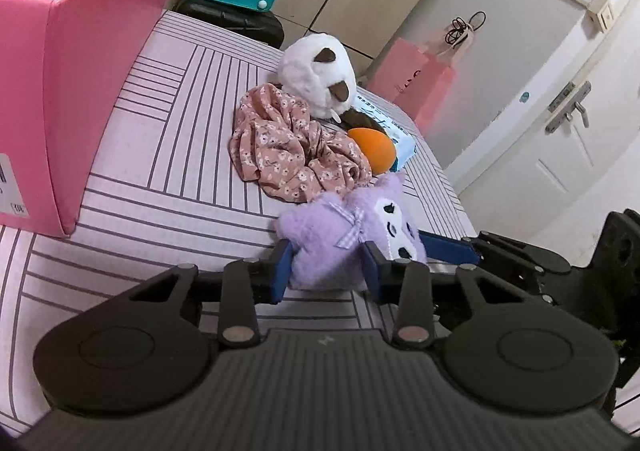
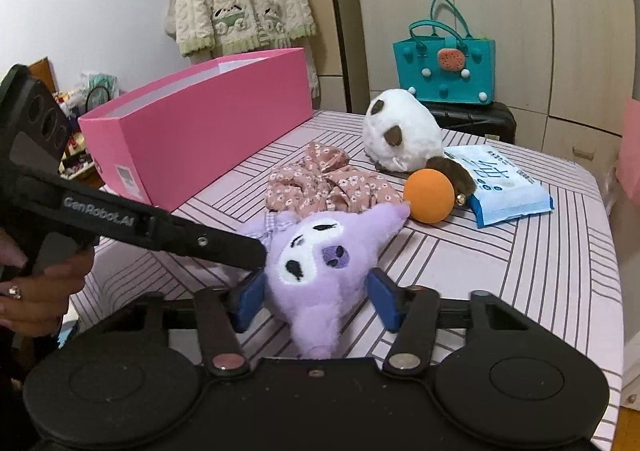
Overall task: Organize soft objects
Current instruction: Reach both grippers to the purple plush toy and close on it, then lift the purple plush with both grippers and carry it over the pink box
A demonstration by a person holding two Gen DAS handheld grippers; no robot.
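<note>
Two grippers at one purple plush toy [image 1: 340,247] on the striped table [image 1: 160,131]: left gripper [image 1: 328,265] pinching it, right gripper [image 2: 316,287] open around it. Could tug both ways, slip, or bump the orange ball [image 2: 429,196] away.

A lilac plush toy [image 2: 320,271] lies face-up just beside a floral scrunchie [image 2: 328,187] and orange ball [image 2: 429,196].

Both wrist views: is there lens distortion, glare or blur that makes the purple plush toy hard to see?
Left wrist view: fisheye bends the white door and the table stripes; the purple plush toy is slightly soft but readable, no glare. Right wrist view: dark rounded corners and curved wardrobe lines; the toy is sharp under even, soft light.
</note>
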